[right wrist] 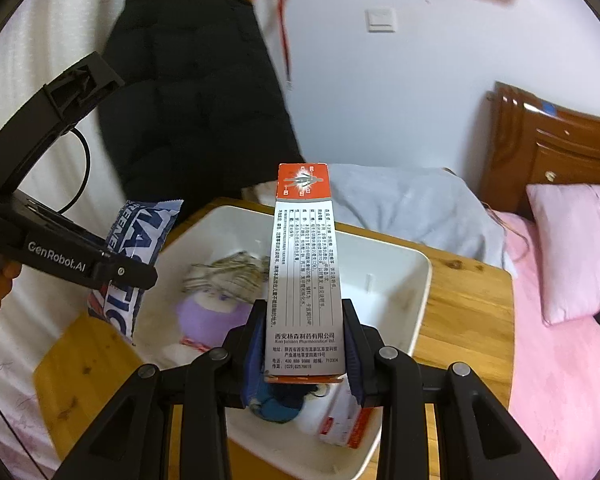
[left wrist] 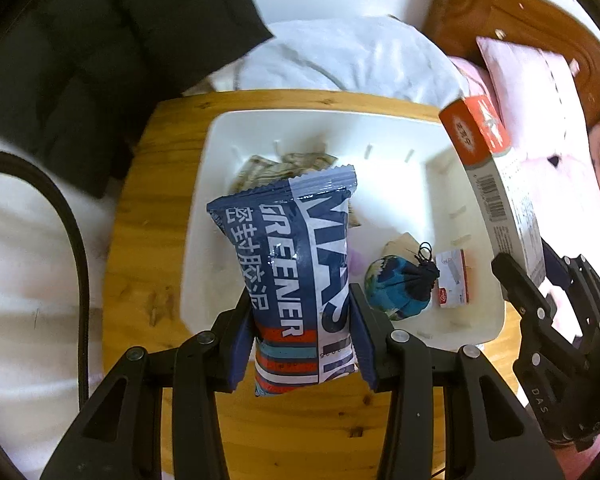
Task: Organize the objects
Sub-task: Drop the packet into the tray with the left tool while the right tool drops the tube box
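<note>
My left gripper (left wrist: 302,312) is shut on a blue and white sealant packet (left wrist: 290,248), held over the white bin (left wrist: 204,216) on the small wooden table (left wrist: 140,248). That same packet (right wrist: 140,256) and the left gripper (right wrist: 128,276) show at the left of the right wrist view. My right gripper (right wrist: 305,334) is shut on a tall orange and white medicine box (right wrist: 303,264), held upright above the bin (right wrist: 412,296). The box (left wrist: 496,184) and the right gripper (left wrist: 528,276) appear at the right of the left wrist view.
Inside the bin lie a grey patterned wrapper (left wrist: 272,168), a blue-green drawstring pouch (left wrist: 400,284), a small red and white box (left wrist: 454,280) and a purple round thing (right wrist: 216,312). A black coat (right wrist: 196,80) hangs behind. A pink pillow (right wrist: 576,248) lies on the bed at the right.
</note>
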